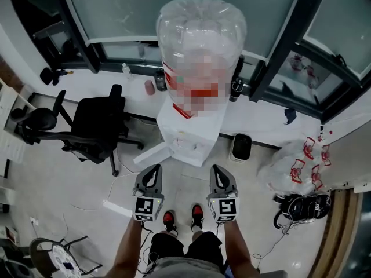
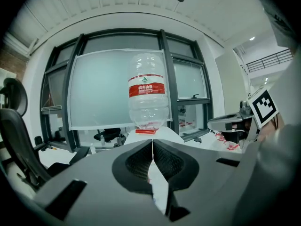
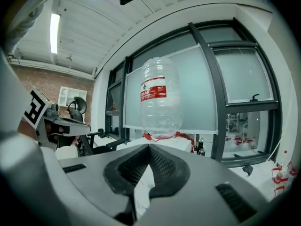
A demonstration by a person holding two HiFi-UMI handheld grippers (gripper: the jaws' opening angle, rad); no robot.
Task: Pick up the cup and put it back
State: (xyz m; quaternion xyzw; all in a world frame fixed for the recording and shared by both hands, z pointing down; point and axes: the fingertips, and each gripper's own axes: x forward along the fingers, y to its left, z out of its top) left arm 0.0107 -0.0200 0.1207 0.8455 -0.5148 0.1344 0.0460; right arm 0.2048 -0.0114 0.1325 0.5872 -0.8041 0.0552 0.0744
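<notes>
White dispenser, the landmark; clear bottle inverted on top, long axis upright.

- Your left gripper and right gripper: jaws pressed together, nothing between them. Both sit side by side in front of the dispenser, equally near it.
- Cup: none identifiable. A small pinkish vessel on the sill behind and left of the dispenser may be it.
- Label: red, with white characters, seemingly 农夫山泉.

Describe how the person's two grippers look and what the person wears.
The left gripper and right gripper are matching grey shells whose jaws taper to a point, lined with black ribbed pads. Each carries a white cube with black square markers. The person wears dark shorts and red-and-black shoes.
</notes>
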